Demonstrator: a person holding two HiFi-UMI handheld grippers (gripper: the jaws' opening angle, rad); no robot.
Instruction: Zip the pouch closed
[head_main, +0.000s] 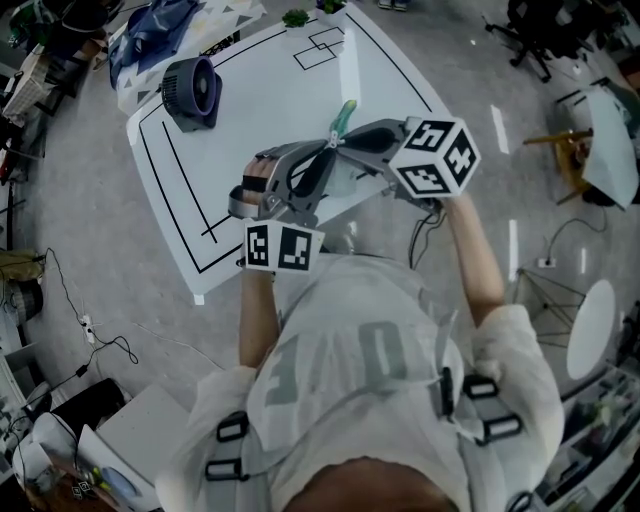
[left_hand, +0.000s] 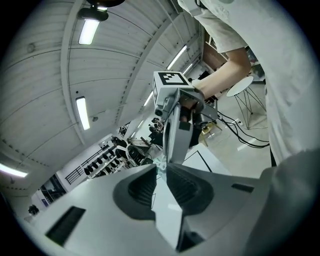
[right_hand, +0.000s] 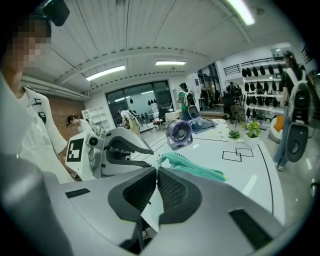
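A long teal-green pouch (head_main: 344, 117) hangs in the air above the white table (head_main: 262, 120), gripped at its near end, with its far end free. In the right gripper view the pouch (right_hand: 196, 168) runs off to the right from my right gripper (right_hand: 156, 171), whose jaws are shut on its near corner. My left gripper (left_hand: 161, 169) meets it tip to tip, jaws nearly together on a teal bit of the pouch (left_hand: 160, 163). In the head view the left gripper (head_main: 322, 152) and right gripper (head_main: 341, 143) converge. I cannot make out the zipper pull.
A small dark fan (head_main: 192, 92) stands at the table's far left, inside black taped lines. Two small potted plants (head_main: 296, 17) sit at the far edge near two outlined squares (head_main: 320, 46). Blue fabric (head_main: 160, 30) lies beyond the fan. Cables run across the floor.
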